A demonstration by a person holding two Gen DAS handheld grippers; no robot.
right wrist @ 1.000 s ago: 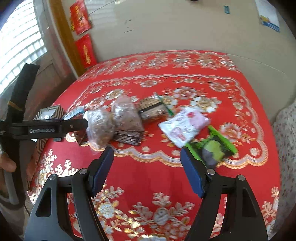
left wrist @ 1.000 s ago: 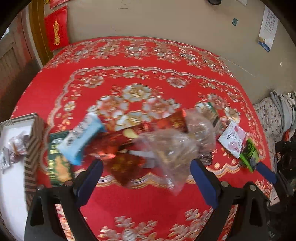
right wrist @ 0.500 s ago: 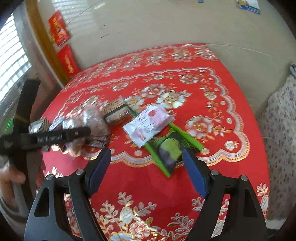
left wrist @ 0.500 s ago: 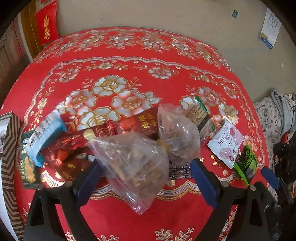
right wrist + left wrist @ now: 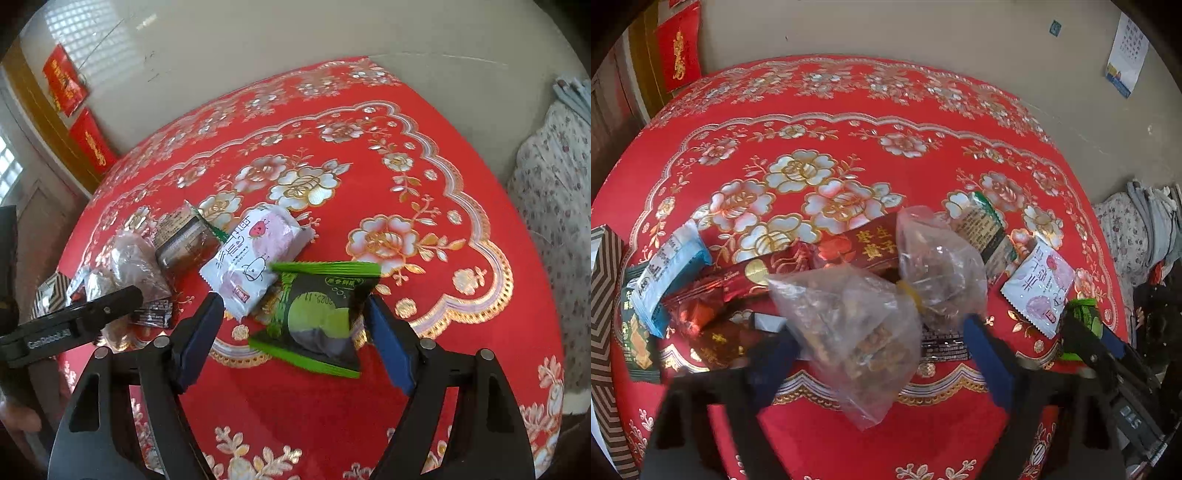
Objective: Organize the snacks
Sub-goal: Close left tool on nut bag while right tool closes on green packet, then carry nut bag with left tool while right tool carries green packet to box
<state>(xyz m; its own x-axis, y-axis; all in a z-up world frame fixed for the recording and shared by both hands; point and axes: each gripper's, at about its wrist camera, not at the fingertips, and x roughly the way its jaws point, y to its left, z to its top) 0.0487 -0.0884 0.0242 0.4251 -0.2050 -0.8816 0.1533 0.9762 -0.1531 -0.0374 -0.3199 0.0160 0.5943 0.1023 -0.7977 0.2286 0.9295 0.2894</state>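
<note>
With jaws spread wide and empty, the right gripper [image 5: 293,321] straddles the green mochi packet [image 5: 323,315]. Its long axis runs across the gap. Left gripper [image 5: 877,354], likewise open, brackets a clear snack bag [image 5: 849,325].

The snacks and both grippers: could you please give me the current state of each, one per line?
Left gripper: open, around a clear bag.
Right gripper: open, around the green packet.
Clear bag: on the cloth, not gripped.
Second clear bag: lying behind it.
Green packet: sealed, flat on the cloth.
Pink-and-white packet: sealed, beside the green one.
Blue packet: lying on other packets.
</note>
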